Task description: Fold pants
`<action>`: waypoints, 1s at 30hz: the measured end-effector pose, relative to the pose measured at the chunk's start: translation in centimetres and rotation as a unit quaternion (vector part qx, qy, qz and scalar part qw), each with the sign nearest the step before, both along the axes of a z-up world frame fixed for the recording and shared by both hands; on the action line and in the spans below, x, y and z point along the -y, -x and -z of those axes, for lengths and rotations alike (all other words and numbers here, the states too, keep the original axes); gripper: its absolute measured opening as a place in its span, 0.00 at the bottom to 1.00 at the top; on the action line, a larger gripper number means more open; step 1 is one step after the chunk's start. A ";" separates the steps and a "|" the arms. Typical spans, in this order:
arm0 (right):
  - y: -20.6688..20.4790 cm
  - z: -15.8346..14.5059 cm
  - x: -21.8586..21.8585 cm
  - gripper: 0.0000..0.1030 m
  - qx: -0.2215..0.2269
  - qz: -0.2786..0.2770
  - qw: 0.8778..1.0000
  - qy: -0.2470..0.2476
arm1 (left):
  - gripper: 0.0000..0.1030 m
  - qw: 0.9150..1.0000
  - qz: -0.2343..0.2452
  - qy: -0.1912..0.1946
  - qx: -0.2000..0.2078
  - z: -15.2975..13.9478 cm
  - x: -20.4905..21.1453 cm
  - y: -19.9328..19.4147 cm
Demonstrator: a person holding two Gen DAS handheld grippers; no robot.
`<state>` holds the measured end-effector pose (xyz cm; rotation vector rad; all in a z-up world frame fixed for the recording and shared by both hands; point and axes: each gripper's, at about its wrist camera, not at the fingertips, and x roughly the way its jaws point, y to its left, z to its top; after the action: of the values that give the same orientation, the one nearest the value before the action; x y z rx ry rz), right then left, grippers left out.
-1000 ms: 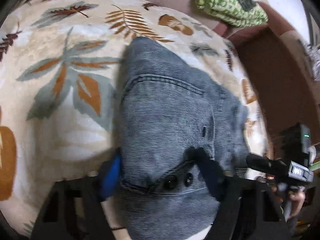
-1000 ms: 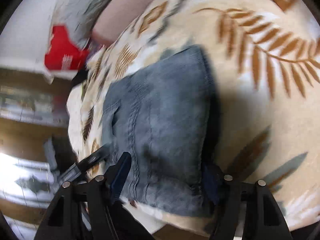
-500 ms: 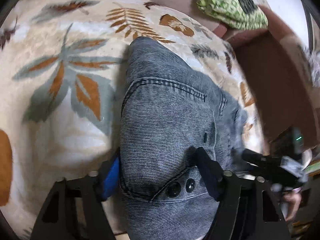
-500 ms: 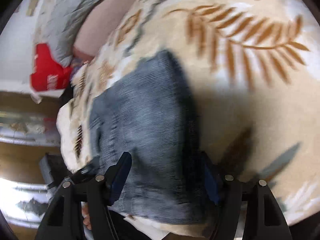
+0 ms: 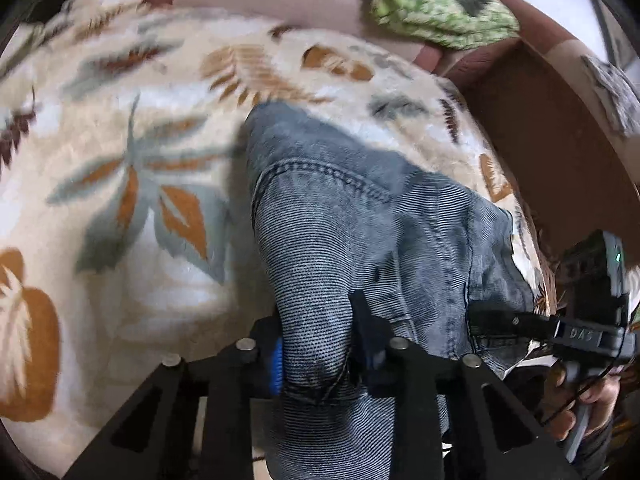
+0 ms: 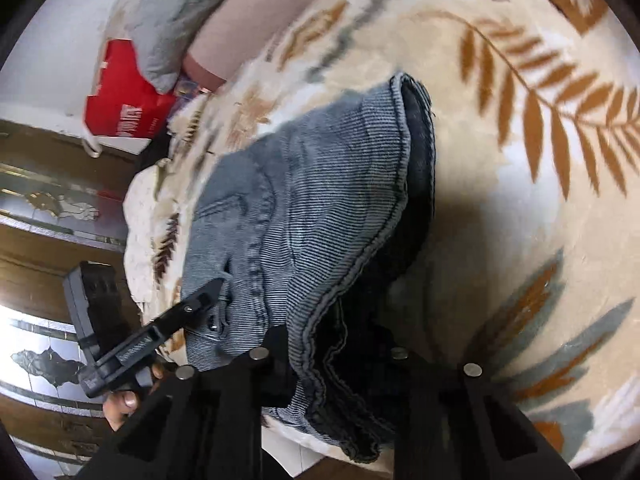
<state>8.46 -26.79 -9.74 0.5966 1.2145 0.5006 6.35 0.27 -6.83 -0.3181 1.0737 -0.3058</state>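
My left hand-held gripper (image 5: 316, 344) and right hand-held gripper (image 6: 332, 364) just closing, each clamped on the jeans (image 5: 360, 232) bunched at the leaf-print blanket's (image 5: 120, 184) near edge, green cloth (image 5: 436, 4) far right, red box (image 6: 120, 100) only in right view

The left gripper (image 5: 316, 344) pointed steeply down, its jaws having just been closing, and now pinched a bunched fold of the pants (image 5: 360, 232) between its blue-padded fingers (image 5: 275, 368). The right gripper (image 6: 332, 360) also angled down; its jaws had just been closing too and clamped the pants' edge between them. In the left wrist view the right gripper showed at the right edge, its handle held in a hand (image 5: 580, 404). In the right wrist view the left gripper showed at lower left, with fingers of the hand (image 6: 122, 402) around its grip.
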 end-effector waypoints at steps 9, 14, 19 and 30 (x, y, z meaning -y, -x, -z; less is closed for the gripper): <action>-2.6 -9.8 -6.8 0.23 0.131 -0.054 0.990 -0.001 | 0.27 0.988 -0.047 -0.026 0.143 -9.0 -5.6 -0.2; -7.2 -9.2 -10.9 0.23 0.138 -0.075 0.988 0.014 | 0.29 0.990 -0.079 -0.026 0.116 -6.4 -9.5 -4.1; -9.5 -2.3 -12.4 0.41 0.079 -0.065 0.990 0.093 | 0.60 0.990 -0.103 -0.094 0.008 1.9 -10.4 -6.7; -3.1 -6.6 -11.9 0.70 0.175 -0.042 0.970 0.161 | 0.84 0.981 -0.144 -0.117 0.059 -0.6 -9.5 -0.5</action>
<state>11.59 -14.87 -3.16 0.1690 0.9575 0.4441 6.89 9.73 -6.21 -0.2364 0.9218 0.0614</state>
